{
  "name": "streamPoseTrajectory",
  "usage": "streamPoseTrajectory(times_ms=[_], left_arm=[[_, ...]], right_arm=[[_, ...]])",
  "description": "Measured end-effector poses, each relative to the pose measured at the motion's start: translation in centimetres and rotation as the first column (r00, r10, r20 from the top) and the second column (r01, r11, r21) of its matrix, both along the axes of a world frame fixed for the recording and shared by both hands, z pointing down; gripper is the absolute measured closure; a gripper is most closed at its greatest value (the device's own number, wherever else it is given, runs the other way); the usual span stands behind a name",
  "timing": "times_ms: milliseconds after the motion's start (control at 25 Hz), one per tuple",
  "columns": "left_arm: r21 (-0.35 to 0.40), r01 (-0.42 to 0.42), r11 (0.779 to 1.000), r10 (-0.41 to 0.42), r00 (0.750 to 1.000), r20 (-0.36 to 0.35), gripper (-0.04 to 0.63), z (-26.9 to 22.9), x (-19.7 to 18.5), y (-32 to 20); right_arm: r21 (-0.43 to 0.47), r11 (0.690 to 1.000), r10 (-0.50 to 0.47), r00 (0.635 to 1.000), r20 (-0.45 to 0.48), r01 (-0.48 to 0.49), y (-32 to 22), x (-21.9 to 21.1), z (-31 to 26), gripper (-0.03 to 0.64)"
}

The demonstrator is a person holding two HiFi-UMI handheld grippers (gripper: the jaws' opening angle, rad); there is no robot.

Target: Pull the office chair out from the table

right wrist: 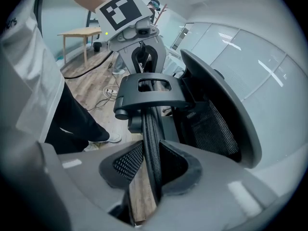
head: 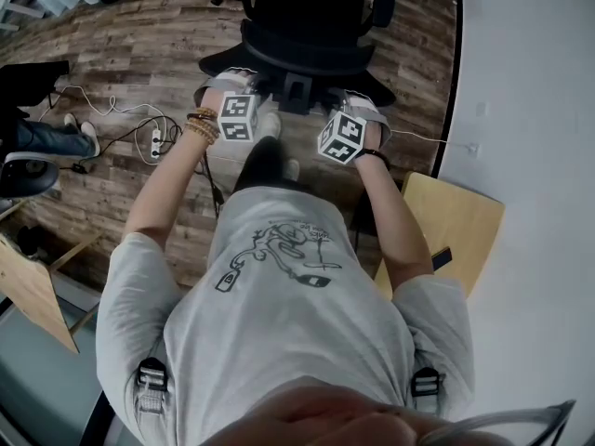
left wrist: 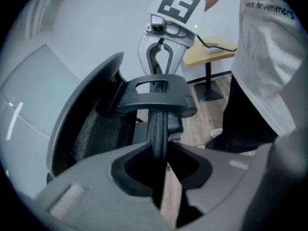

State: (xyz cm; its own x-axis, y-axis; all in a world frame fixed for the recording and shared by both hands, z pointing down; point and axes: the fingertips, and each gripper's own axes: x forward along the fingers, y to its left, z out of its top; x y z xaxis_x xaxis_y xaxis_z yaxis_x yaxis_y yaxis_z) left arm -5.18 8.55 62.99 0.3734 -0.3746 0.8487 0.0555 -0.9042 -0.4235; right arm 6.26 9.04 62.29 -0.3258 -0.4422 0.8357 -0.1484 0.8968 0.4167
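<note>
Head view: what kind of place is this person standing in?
Most likely an office or workroom: a black mesh-backed office chair, a light wooden table beside the white wall, and a white power strip with cables trailing across the wood-plank floor.

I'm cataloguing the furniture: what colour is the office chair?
Black; the office chair shows best in the head view.

Wood-plank floor (head: 139,54), black office chair (head: 307,17) standing on it, white power strip (head: 155,141) and cables (head: 116,110) at left, light wooden table (head: 460,221) at right.
</note>
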Motion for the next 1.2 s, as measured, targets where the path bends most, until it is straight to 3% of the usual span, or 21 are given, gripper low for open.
streamPoseTrajectory(times_ms=[160,440,1200], left_arm=[[-0.006,0.015,1.000,-0.015,1.000,-0.003,0.497,-1.1,0.0,-1.9],[0.026,0.004,1.000,-0.004,1.000,-0.008,0.495,0.3,-0.8,5.7],[0.030,-0.005,1.000,0.005,1.000,-0.007,0.495,0.1,-1.1,7.7]], right_arm=[[-0.022,1.000,-0.008,1.000,-0.002,0.008,-1.8,0.0,-1.2,0.506],[0.003,1.000,-0.003,1.000,0.002,0.003,6.0,-0.8,0.4,0.508],[-0.002,1.000,0.004,1.000,-0.006,-0.004,8.1,-1.1,0.2,0.508]])
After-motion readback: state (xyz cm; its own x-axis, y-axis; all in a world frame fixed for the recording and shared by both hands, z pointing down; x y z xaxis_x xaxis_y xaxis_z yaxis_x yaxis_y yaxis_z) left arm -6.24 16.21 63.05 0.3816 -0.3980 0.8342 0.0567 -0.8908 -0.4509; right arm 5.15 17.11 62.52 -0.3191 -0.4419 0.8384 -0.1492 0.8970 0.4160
